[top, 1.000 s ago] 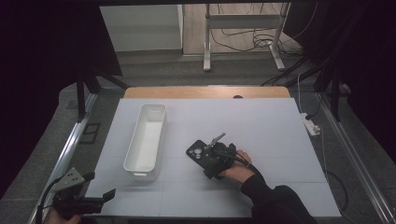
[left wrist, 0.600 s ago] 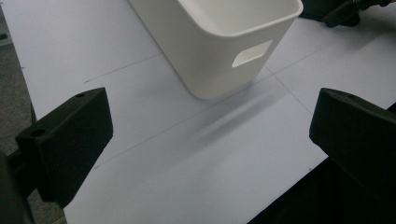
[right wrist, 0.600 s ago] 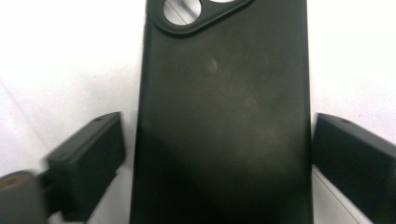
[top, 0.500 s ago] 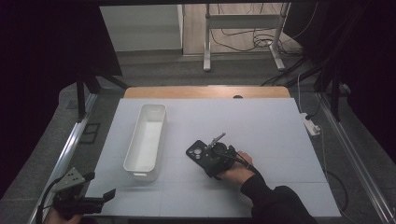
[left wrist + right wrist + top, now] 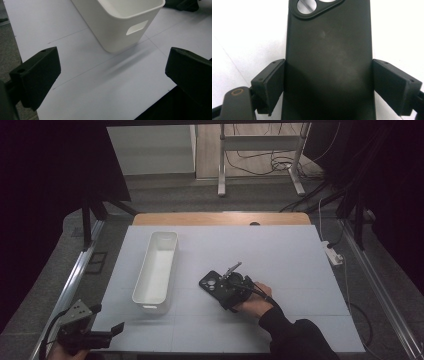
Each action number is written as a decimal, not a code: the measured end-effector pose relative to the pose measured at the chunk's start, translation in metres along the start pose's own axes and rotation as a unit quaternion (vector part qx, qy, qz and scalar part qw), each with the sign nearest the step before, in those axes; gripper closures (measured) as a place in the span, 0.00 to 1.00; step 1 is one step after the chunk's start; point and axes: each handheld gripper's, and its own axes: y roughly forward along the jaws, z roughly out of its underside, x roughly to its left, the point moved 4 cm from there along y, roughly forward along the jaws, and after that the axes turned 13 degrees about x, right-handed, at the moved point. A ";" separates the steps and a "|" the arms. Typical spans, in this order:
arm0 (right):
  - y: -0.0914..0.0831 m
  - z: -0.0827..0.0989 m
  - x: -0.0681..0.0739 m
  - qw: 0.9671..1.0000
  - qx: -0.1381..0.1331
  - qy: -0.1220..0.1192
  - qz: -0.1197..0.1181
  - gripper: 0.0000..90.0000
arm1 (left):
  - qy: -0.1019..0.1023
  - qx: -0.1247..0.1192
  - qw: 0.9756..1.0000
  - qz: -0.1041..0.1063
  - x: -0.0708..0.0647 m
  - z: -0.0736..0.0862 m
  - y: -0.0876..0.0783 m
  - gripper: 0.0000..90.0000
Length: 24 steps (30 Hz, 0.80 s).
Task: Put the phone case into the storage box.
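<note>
A black phone case point(image 5: 329, 50) lies flat on the white table, camera cut-out at its far end, near the table's middle point(image 5: 210, 282). My right gripper point(image 5: 328, 85) straddles it, and its jaws have just been closing on it. Both pads point(image 5: 272, 80) now rest against the case's long edges. In the high view a hand holds this gripper point(image 5: 222, 291) low over the case. My left gripper point(image 5: 116, 327) hovers at the table's near left corner. Its jaws stand wide open with nothing between them point(image 5: 110, 82), facing the white bin point(image 5: 125, 22).
The long white bin point(image 5: 145, 292) stands left of the middle and looks empty, with a handle slot in its near end. A white power strip point(image 5: 332, 254) lies at the table's right edge. Beyond the far edge are a wooden strip and metal stand legs.
Both hands stay in place. In the high view the case and the bin have not shifted.
</note>
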 end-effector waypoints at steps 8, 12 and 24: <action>-0.009 0.001 0.002 1.000 -0.024 -0.010 -0.009 0.17 | -0.002 0.001 1.000 -0.009 0.000 0.000 0.000 0.01; -0.016 0.003 0.003 0.999 -0.041 -0.019 -0.013 0.17 | -0.014 0.001 1.000 -0.011 0.002 0.000 0.000 0.02; -0.037 0.010 -0.001 0.997 -0.076 -0.013 -0.023 0.17 | -0.009 0.001 1.000 -0.008 0.001 0.000 0.000 0.01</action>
